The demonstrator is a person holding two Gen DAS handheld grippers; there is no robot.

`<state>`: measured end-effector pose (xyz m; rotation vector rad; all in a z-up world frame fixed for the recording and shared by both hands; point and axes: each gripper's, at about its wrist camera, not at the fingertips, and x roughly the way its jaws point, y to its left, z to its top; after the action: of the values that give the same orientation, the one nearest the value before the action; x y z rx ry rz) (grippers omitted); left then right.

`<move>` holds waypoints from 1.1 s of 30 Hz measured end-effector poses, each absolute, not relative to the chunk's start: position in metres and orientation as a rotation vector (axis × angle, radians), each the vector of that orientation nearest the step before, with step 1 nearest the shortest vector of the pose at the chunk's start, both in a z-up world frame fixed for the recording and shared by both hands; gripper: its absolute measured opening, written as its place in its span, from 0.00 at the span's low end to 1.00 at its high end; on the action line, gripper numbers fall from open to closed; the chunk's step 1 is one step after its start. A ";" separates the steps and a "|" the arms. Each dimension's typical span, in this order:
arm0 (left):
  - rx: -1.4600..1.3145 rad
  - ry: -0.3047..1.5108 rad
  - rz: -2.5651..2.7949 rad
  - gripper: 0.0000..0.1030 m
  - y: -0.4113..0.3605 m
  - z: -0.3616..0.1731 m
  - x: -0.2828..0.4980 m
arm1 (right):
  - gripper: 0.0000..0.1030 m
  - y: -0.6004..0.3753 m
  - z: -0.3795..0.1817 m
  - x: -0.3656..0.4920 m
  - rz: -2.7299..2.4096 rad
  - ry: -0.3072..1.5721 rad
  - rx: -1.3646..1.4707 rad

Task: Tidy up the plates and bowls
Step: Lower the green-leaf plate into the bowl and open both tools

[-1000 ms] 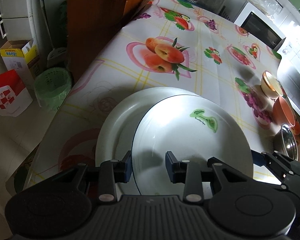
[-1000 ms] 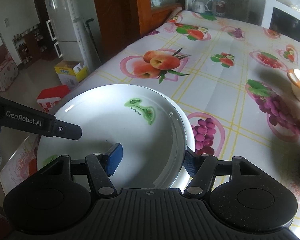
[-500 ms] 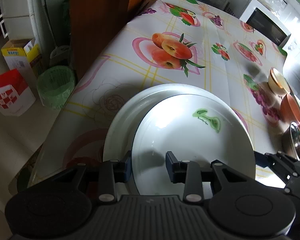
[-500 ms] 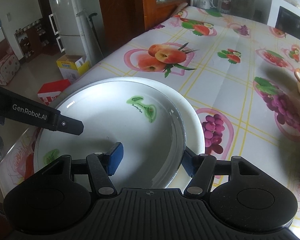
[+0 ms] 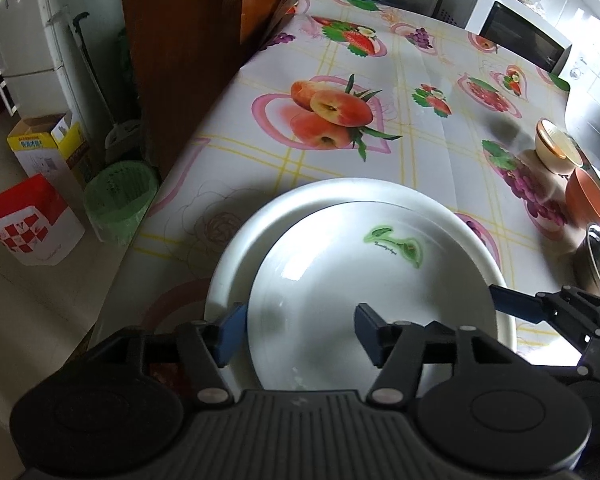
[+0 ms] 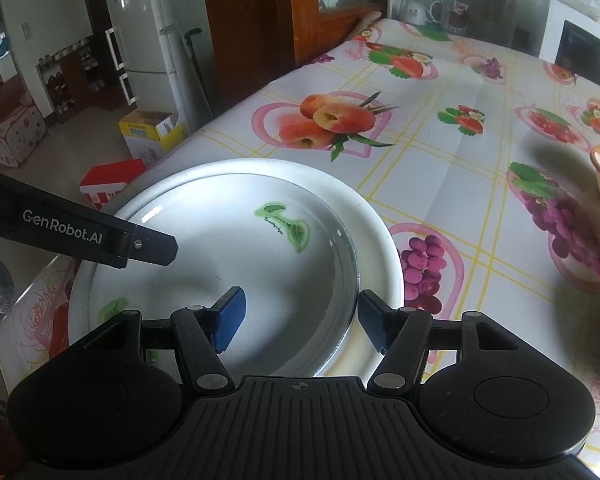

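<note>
Resting inside the larger white plate (image 5: 236,264) near the tabletop's (image 5: 420,128) front edge, the smaller leaf-marked plate (image 6: 236,248) has both tools at its rim. The left tool (image 5: 298,330) has just been spreading its jaws, pads now clear of the near left rim. The right tool (image 6: 300,320) straddles the right rim, pads apart, not pressing.

Right gripper (image 6: 298,322) straddles the small plate's (image 6: 228,248) rim (stacked on the large plate (image 6: 376,240))
</note>
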<state>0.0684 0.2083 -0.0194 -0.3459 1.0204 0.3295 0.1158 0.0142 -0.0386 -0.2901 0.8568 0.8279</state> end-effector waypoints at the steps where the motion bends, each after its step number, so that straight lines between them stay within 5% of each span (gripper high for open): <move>1: -0.341 1.017 0.327 0.66 0.207 -0.018 0.069 | 0.62 0.013 -0.037 0.116 0.828 0.852 -0.287; 13: -0.280 0.958 0.271 0.87 0.173 0.009 0.082 | 0.76 -0.023 -0.014 0.128 0.769 0.811 -0.239; 33: -0.201 0.930 0.101 1.00 0.085 0.017 0.148 | 0.93 -0.117 -0.003 0.161 0.556 0.779 -0.172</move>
<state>0.1475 0.0849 0.0171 -0.2013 0.9305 0.1012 0.1614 -0.1168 -0.0028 -0.1724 0.7793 0.5556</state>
